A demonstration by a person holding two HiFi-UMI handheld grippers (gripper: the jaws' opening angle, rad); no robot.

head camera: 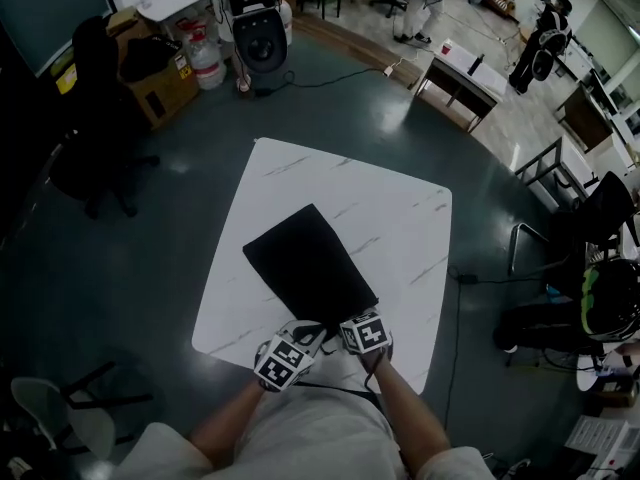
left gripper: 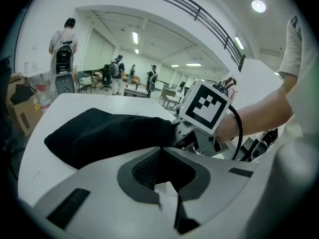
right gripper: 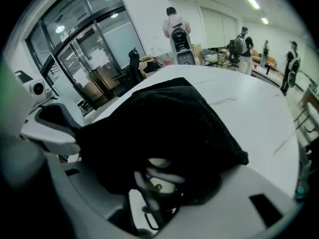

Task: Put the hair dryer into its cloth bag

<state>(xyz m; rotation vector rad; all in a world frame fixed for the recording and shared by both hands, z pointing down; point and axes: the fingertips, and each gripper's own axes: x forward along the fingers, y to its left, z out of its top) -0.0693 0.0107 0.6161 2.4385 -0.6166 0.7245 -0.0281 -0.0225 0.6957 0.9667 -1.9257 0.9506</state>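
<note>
On the white table (head camera: 400,218), near edge: one black cloth bag (head camera: 308,263), lying flat. Its long axis runs from the person's side away toward the far left corner, and its mouth faces the person.

Hair dryer (right gripper: 157,164): mostly inside the bag. Only a pale end and a loop of grey cord (right gripper: 167,177) show at the mouth; the body is hidden under the cloth.

Left gripper (left gripper: 160,156): jaws drawn nearly together, apparently pinching the bag's rim on the mouth's left side.

Right gripper (right gripper: 159,193): jaws standing wide around the dryer's exposed end, seemingly gripping it, though the cloth hides the contact itself. It sits just beside the left gripper.

Governing relation: the bag stretches straight ahead of both grippers, and the dryer's end lies at the right one. Judgement: the remaining push should run along the bag's length, with the left grip bracing the rim.
</note>
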